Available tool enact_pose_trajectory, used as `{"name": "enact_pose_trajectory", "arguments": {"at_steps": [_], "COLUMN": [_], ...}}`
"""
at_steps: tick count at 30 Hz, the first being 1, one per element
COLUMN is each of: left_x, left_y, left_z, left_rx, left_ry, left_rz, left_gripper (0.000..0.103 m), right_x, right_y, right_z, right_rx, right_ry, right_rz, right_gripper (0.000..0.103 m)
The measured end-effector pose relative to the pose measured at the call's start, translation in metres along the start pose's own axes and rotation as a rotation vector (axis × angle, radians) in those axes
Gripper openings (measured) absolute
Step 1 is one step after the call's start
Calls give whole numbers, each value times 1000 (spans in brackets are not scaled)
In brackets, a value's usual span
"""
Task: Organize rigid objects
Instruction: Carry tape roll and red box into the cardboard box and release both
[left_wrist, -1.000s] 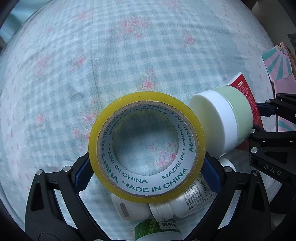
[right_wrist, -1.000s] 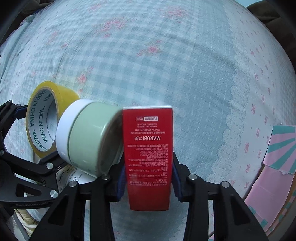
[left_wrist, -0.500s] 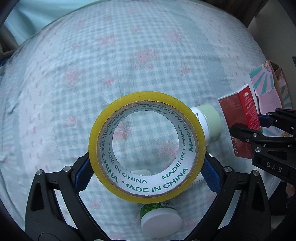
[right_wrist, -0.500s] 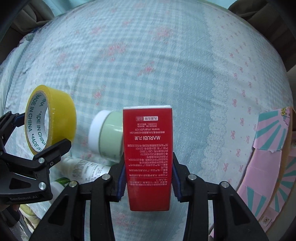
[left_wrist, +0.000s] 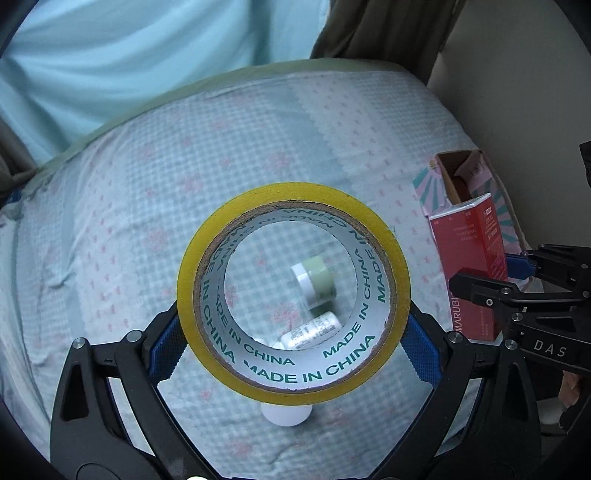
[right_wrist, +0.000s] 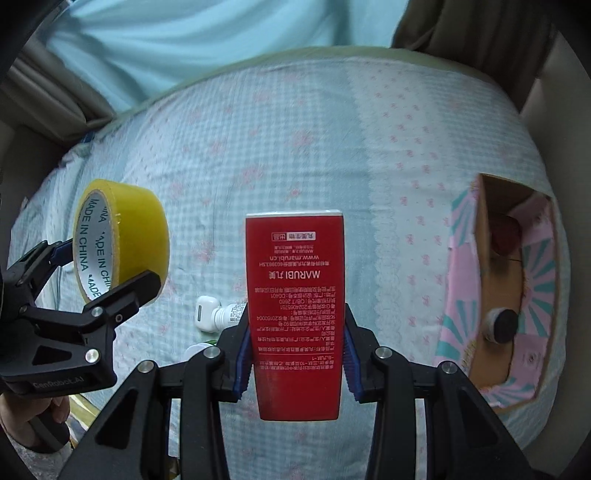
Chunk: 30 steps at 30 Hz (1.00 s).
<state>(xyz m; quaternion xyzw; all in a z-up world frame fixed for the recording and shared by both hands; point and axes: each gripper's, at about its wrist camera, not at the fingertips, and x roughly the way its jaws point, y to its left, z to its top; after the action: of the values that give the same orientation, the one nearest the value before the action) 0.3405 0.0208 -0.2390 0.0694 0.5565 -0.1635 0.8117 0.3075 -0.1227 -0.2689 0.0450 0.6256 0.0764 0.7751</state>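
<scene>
My left gripper (left_wrist: 293, 354) is shut on a yellow tape roll (left_wrist: 207, 266), held high above the bed; the roll also shows in the right wrist view (right_wrist: 140, 229). My right gripper (right_wrist: 295, 354) is shut on a red Marubi box (right_wrist: 295, 295), also seen in the left wrist view (left_wrist: 471, 266). Through the roll's hole I see a green jar with a white lid (left_wrist: 314, 282) and a white bottle (left_wrist: 312, 330) lying on the bed. A white cap (left_wrist: 286, 413) shows below the roll.
An open pink and teal cardboard box (right_wrist: 498, 280) sits on the bed at the right, with a dark round object (right_wrist: 500, 323) and a red item (right_wrist: 506, 232) inside. The checked bedsheet (right_wrist: 295, 129) spreads ahead. A pale blue curtain (right_wrist: 221, 33) hangs behind.
Both grippers have risen well above the bed with the tape roll and red box. The jar and bottles look smaller and stay on the sheet. The cardboard box has come into view.
</scene>
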Motion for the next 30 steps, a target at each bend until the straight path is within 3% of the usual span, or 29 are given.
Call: {"name": "enact_pose_trajectory", "arguments": {"at_steps": [7,13,23,30], "left_x": [-18,-5,66,132], "left_y": [-75,-144,-248,-302], "left_z": [29,53,82,95], "left_rx": [63,54,114,175], "left_ry": [-29,0,106,202], "left_rz": [-43,-106,-142,-132], "left_gripper": [97,97,97,97], "right_x": [-58,-85,-56,-17], "right_y": [-63,-138,-240,-279], "right_z": [-17,-36,-70,-84], "right_rx": [91,142,218,267], "right_ry": [-72,-75,12,64], "right_rz": [-17,-47,-54,-24], "right_gripper": [37,37,37,37]}}
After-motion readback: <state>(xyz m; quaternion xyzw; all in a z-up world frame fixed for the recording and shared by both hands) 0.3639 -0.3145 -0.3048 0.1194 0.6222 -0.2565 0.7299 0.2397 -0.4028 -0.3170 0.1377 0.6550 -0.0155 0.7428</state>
